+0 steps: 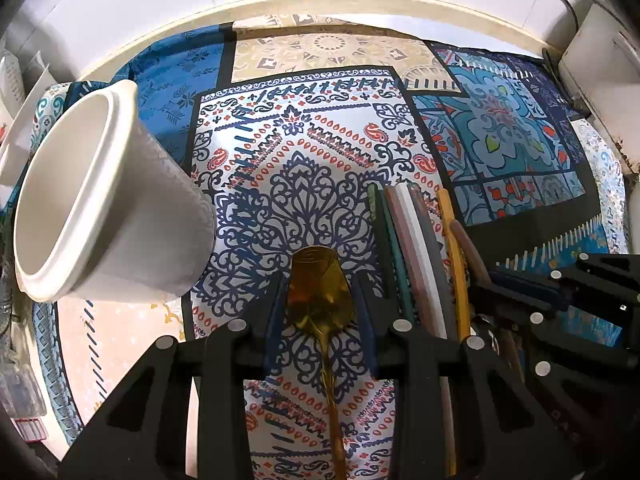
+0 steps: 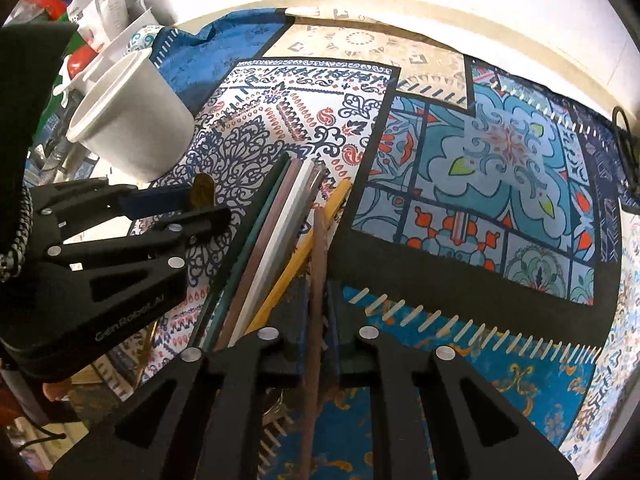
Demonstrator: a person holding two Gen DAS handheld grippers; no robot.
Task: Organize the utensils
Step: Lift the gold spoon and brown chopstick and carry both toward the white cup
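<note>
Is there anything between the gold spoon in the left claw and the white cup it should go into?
Nothing visible. The gold spoon sits between the fingers of the left claw, and only bare patterned cloth separates it from the white cup to its left. The coloured chopsticks lie on the spoon's other side.

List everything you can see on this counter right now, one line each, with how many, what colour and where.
Holder cup: one, white, standing at the left on the cloth.
Spoon: one, gold, bowl between the left gripper's fingers.
Chopsticks: about seven, green, mauve, white, grey, yellow and brown, lying side by side right of the spoon.
Brown chopstick: one of those, running between the right gripper's fingers.
Cloth: one, patchwork of blue, white, red and beige, covering the counter.
White box: one, at the far right edge; I cannot tell what it is.
Bottles and packets: several, mixed colours, behind the cup.
Left gripper: black, around the spoon bowl.
Right gripper: black, shut on the brown chopstick.
</note>
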